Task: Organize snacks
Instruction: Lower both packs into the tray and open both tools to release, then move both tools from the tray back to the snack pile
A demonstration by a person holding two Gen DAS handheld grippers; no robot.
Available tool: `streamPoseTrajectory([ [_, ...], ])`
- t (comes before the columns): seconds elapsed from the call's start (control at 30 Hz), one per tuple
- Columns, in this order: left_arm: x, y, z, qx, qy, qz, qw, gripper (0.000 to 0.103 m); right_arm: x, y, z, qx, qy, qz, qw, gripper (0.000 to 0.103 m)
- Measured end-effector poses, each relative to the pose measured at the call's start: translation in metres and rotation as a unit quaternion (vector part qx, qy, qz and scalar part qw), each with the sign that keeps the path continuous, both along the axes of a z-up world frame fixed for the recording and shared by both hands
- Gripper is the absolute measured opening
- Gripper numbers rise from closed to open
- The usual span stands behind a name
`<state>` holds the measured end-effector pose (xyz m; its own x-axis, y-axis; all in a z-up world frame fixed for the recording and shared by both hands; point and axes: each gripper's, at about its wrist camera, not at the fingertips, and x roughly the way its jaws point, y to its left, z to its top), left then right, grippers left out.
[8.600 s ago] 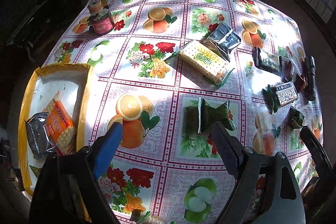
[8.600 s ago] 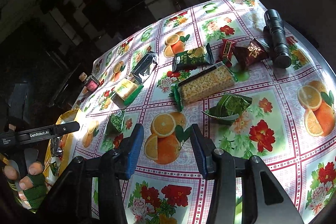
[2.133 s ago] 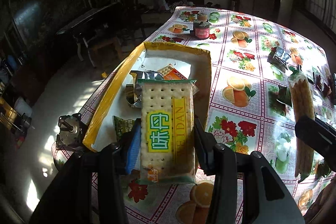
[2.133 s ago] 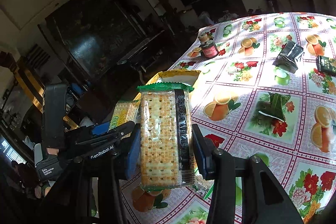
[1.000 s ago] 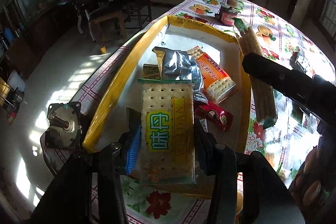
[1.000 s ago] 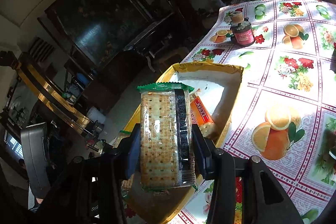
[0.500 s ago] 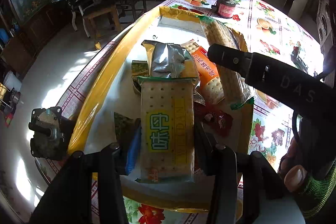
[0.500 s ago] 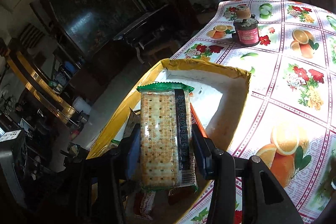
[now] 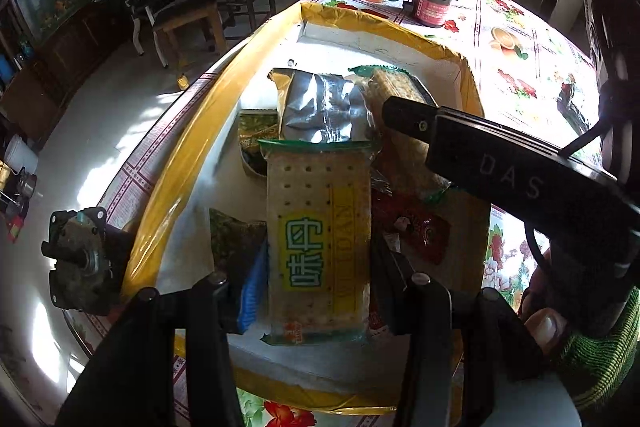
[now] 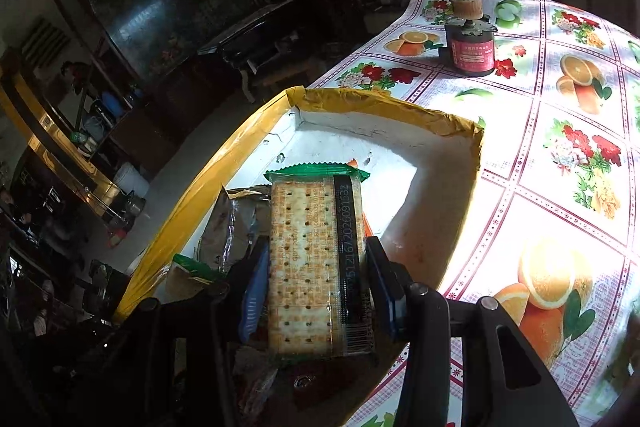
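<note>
Left gripper has the yellow-labelled cracker pack between its jaws, pads on the pack's long edges, jaws just starting to ease open, so this reads as the release. The pack is held lengthwise over the near end of the yellow-rimmed box, low over the snacks already inside, probably so it drops flat instead of tumbling. Right gripper does the same with the green-ended cracker pack: pads on both long sides, jaws also beginning to open, pack pointed down into the same box from the table side. Both packs are gripped across the narrow width (the only span these jaws can take, I'd guess). Already in the box: a silver foil bag, a red wrapper, a dark green packet, all bunched at the near end, the far end bare. In the left view the right gripper's body crosses over the box, so the two tools are close together; clash risk if either swings. The red-labelled jar stands on the fruit-print tablecloth beyond the box, well apart. Task looks mid-way at this point: packs over the box, not yet lying in it.
</note>
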<state>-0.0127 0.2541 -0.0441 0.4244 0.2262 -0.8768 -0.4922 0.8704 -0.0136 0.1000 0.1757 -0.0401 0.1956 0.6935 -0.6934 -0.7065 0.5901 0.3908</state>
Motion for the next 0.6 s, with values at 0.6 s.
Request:
streamPoseTrajectory([
  [0.6,-0.019,-0.028,0.037,0.017,-0.042,-0.015,0.9989,0.079,-0.018,-0.106,0.046,0.085,-0.006,-0.067,0.994,0.06],
])
